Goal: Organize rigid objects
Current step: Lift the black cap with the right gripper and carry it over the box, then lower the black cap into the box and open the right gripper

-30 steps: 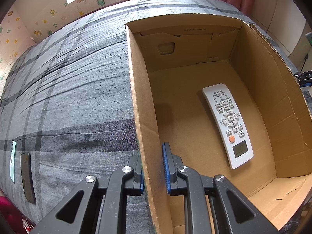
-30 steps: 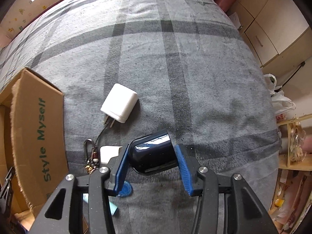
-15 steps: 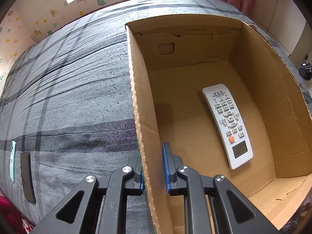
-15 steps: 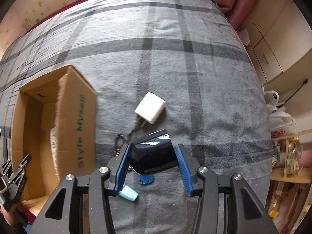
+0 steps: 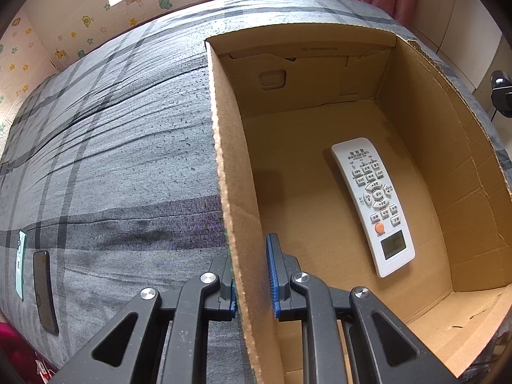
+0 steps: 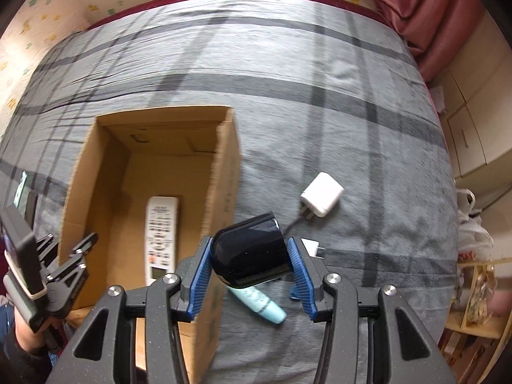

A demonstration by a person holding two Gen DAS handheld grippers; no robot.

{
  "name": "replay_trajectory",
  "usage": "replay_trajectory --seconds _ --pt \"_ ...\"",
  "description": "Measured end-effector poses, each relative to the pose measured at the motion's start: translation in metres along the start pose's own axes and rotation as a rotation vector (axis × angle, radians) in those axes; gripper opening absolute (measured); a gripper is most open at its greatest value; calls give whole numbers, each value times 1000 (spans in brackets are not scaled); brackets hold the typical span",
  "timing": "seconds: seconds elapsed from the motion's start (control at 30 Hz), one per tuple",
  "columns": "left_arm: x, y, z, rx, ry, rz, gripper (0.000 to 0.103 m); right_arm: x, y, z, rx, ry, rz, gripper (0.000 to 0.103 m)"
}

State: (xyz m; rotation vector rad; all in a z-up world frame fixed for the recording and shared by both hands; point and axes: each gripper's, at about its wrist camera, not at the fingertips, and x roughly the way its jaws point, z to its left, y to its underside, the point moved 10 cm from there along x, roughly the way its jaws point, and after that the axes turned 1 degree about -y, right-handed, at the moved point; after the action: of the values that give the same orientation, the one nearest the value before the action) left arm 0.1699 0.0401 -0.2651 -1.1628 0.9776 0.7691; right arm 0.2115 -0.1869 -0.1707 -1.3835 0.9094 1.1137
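Above the grey plaid bedcover [image 6: 336, 102], a glossy dark case [image 6: 251, 260] is gripped between the blue pads of the steeply down-pointing right gripper [image 6: 249, 278]. The near wall of the cardboard box [image 5: 224, 147] is pinched by the narrowly closed left gripper [image 5: 252, 275]. Inside lies a white remote [image 5: 372, 204], its button labels too small to read. A white charger [image 6: 321, 199] is seen on the cover beyond the case.
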Motion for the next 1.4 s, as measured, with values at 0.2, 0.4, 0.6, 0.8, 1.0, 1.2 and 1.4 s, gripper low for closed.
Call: replay_trajectory --seconds 0.2,0.4,0.6,0.8,1.0,1.2,1.4 --pt "0 0 0 2 -1 0 16 -1 -6 30 -49 -17 -3 51" --pt "0 -2 -2 6 -6 4 16 4 -7 55 -83 -31 1 51" --pt "0 -2 -2 6 -6 6 16 19 -4 76 -105 -46 17 51" --pt "0 -3 -2 8 -10 11 16 37 -2 86 -108 -51 38 51" --pt "0 -4 -3 10 -16 17 16 55 1 92 -106 -53 62 51" --pt "1 -5 -3 10 -23 23 16 74 6 101 -87 -70 86 51" --pt "2 -5 -3 8 -26 26 16 88 7 107 -75 -70 103 51"
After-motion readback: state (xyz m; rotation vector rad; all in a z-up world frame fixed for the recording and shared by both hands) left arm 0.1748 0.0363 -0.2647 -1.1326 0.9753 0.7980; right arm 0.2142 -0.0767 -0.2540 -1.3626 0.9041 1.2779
